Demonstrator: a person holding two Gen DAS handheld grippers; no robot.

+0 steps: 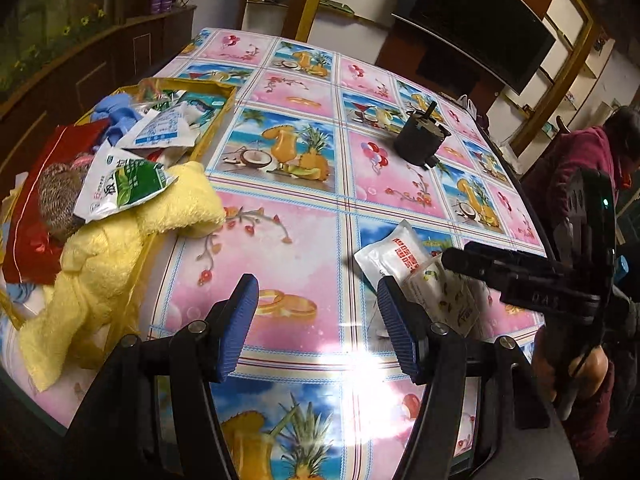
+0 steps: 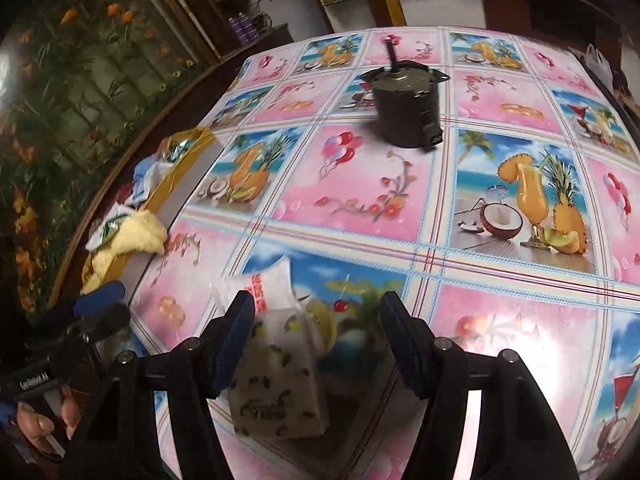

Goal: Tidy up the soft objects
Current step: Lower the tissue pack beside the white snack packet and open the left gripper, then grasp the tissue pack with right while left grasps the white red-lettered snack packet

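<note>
A lemon-print tissue pack (image 2: 280, 384) lies on the table between the open fingers of my right gripper (image 2: 316, 344), with a white pouch with red print (image 2: 266, 286) just beyond it. Both show in the left wrist view, the pack (image 1: 444, 296) and the pouch (image 1: 394, 256). My left gripper (image 1: 314, 328) is open and empty over the tablecloth. A yellow-rimmed box (image 1: 212, 132) at the left holds soft things: a yellow towel (image 1: 120, 248) draped over its edge, packets (image 1: 124, 184), a blue cloth (image 1: 116, 114), a red cloth (image 1: 36, 216).
A black motor (image 2: 408, 108) with a shaft stands mid-table, also in the left wrist view (image 1: 420, 136). The patterned tablecloth (image 1: 304, 184) covers the table. A person in dark red (image 1: 580, 176) sits at the right edge. A cabinet and shelves stand behind.
</note>
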